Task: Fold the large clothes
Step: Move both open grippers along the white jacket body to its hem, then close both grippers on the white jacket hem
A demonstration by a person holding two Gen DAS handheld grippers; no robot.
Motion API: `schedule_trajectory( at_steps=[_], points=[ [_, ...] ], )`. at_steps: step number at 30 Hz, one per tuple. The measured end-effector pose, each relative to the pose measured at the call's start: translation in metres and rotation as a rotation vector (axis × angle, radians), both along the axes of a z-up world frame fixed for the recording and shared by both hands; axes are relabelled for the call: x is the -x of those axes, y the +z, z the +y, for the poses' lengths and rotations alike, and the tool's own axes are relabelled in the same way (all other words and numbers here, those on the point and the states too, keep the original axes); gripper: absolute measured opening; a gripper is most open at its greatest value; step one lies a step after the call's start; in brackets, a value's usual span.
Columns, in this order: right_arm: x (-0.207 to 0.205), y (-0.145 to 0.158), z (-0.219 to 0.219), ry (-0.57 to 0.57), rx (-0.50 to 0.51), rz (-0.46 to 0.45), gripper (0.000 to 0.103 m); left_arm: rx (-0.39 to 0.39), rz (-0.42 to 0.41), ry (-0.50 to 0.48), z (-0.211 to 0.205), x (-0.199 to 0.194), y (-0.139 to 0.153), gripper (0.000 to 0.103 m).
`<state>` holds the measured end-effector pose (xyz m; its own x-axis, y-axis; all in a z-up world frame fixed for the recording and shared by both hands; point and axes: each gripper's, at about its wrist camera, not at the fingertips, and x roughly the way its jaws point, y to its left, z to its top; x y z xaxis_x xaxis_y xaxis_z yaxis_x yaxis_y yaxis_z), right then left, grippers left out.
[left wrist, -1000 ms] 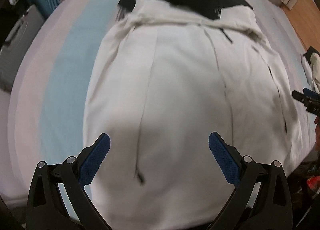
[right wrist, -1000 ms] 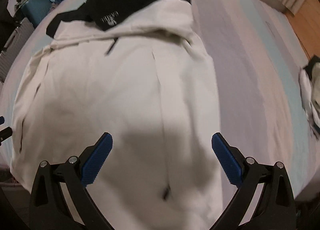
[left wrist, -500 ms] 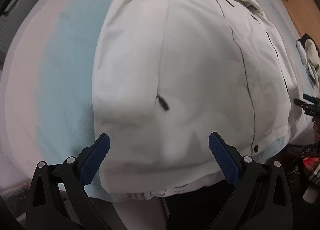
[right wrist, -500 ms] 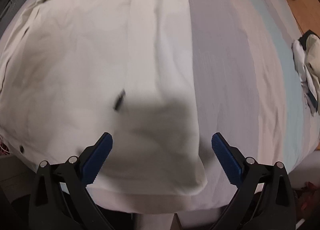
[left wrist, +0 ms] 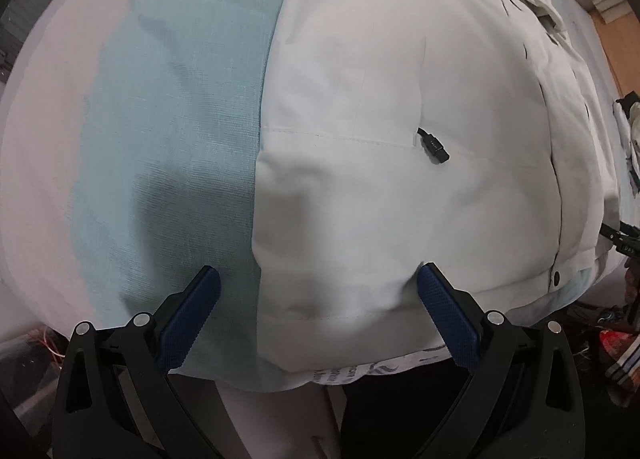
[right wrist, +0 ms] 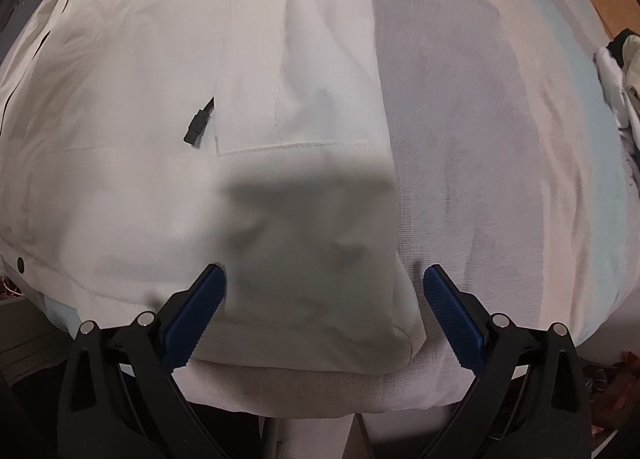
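- Two hand-held grippers sit low over the near edge of a bed, one at each bottom corner of a white jacket (left wrist: 400, 107); both have their blue pads spread wide and neither holds anything.
- Left hand-held gripper (left wrist: 318, 299): its right pad touches the jacket's hem, its left pad rests over a pale blue stripe of the bed sheet (left wrist: 168, 107), and the jacket's left side edge runs between them.
- Right hand-held gripper (right wrist: 324, 299): the jacket's bottom right corner lies between its pads, under the tool's own shadow.
- Just beyond, a black zip pull (left wrist: 434, 145) lies on the front panel, and a dark snap button (left wrist: 555, 279) sits near the hem.
- Farther up, the jacket lies flat and spread across the bed, front up, with a black collar or hood area at the far end.
- Judging by this, folding has barely begun: no fold crosses the body yet, and the hem corners are not yet pinched.
- What is left is likely gripping both corners and carrying the hem up toward the collar.
- Another pile of clothes (right wrist: 624, 71) lies at the bed's far right.
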<state>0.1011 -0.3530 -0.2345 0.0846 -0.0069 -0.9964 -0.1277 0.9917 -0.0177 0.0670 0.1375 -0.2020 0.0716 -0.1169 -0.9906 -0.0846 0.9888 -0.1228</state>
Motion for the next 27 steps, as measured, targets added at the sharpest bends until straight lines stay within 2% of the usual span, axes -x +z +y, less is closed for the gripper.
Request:
schedule_trajectory(
  at_steps=[2, 6, 15, 18, 20, 26, 27],
  points=[
    [0.0, 0.0, -0.001, -0.004, -0.013, 0.006, 0.095, 0.012, 0.004, -0.01, -0.004, -0.001, 0.0, 0.096],
    [-0.002, 0.003, -0.011, -0.016, -0.043, 0.01, 0.091, 0.035, 0.023, -0.053, -0.015, 0.002, 0.0, 0.079],
    [0.002, 0.009, -0.037, -0.038, -0.138, 0.021, 0.09, 0.031, 0.031, -0.022, -0.018, 0.007, 0.005, 0.075],
    [-0.001, 0.006, -0.044, -0.047, -0.106, 0.046, 0.089, 0.025, 0.04, -0.027, -0.013, 0.004, 0.0, 0.075],
    [0.0, 0.003, -0.049, -0.073, -0.12, 0.061, 0.088, 0.02, 0.04, -0.022, -0.014, 0.006, -0.001, 0.075],
    [0.001, 0.003, -0.053, -0.082, -0.129, 0.082, 0.069, 0.011, 0.047, -0.008, -0.011, 0.004, -0.001, 0.074],
    [0.001, 0.004, -0.054, -0.084, -0.131, 0.085, 0.064, 0.006, 0.049, -0.009, -0.012, 0.004, -0.001, 0.072]
  ],
)
